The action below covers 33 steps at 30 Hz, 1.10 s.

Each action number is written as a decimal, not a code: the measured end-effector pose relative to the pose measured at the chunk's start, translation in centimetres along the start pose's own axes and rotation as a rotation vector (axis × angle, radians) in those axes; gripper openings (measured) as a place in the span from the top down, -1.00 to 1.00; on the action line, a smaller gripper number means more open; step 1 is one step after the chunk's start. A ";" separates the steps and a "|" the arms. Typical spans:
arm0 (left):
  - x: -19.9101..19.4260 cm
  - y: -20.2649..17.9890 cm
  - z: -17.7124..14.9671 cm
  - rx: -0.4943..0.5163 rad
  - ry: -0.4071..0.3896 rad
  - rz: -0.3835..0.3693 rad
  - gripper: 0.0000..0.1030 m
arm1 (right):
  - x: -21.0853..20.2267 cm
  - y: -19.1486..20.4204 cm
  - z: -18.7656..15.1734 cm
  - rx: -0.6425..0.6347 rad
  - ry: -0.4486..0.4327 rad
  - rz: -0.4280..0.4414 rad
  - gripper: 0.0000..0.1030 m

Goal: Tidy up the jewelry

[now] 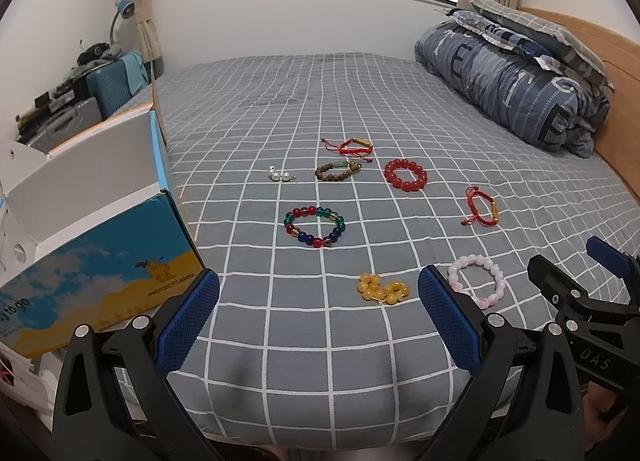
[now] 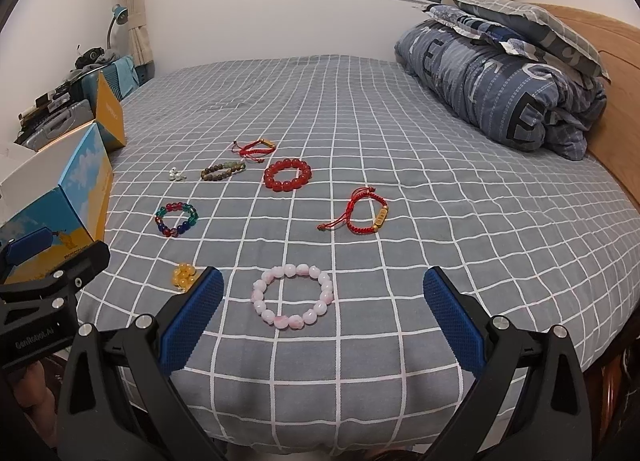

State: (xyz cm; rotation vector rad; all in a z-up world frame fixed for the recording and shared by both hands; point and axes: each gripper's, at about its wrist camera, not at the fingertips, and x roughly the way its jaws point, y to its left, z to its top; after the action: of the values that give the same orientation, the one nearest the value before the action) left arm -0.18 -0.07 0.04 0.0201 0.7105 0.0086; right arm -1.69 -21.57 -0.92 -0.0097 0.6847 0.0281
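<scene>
Left gripper (image 1: pixel 318 315) low over the near edge of the bed (image 1: pixel 320 101), jaws spread wide, nothing between them. Right gripper (image 2: pixel 324 315) just beside it, to its right, jaws likewise spread and empty.

Eight pieces of jewelry scattered on the checked sheet, all apart from both grippers:
- Yellow beads (image 1: pixel 383 288), bunched, nearest the left gripper, ahead and between its fingers.
- Pink bracelet (image 2: pixel 293 296), laid in an open ring, straight ahead between the right gripper's fingers.
- Multicolor bracelet (image 1: pixel 315 226) farther out, mid-bed.
- Red cord bracelet (image 2: pixel 362 214) with a gold tube, beyond the pink one.
- Red bead bracelet (image 2: pixel 287 174) farther back.
- Brown bracelet (image 1: pixel 338 170) left of the red beads.
- Second red cord bracelet (image 1: pixel 352 147) just behind the brown one, close enough that touching or not cannot be told.
- Pearls (image 1: pixel 279 175), a small cluster, left of the brown bracelet.

Open box (image 1: pixel 96 245) with blue and yellow print at the left side of the bed, lid up. Folded quilt (image 1: pixel 516 89) and pillows (image 2: pixel 532 19) at the far right by the headboard.
</scene>
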 end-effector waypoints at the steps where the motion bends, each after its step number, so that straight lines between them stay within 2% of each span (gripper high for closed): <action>1: 0.0 0.0 -0.1 -0.001 0.001 0.002 -0.89 | 0.0 0.0 0.0 -0.001 0.001 0.000 -0.86; 33: 0.4 -0.3 -0.2 -0.014 0.020 -0.032 -0.89 | 0.0 -0.4 -0.1 0.011 0.001 -0.020 -0.86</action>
State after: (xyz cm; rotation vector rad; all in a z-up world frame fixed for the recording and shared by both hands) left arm 0.03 -0.32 -0.35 -0.0043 0.7302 -0.0167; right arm -1.71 -21.95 -1.01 -0.0057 0.6852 0.0051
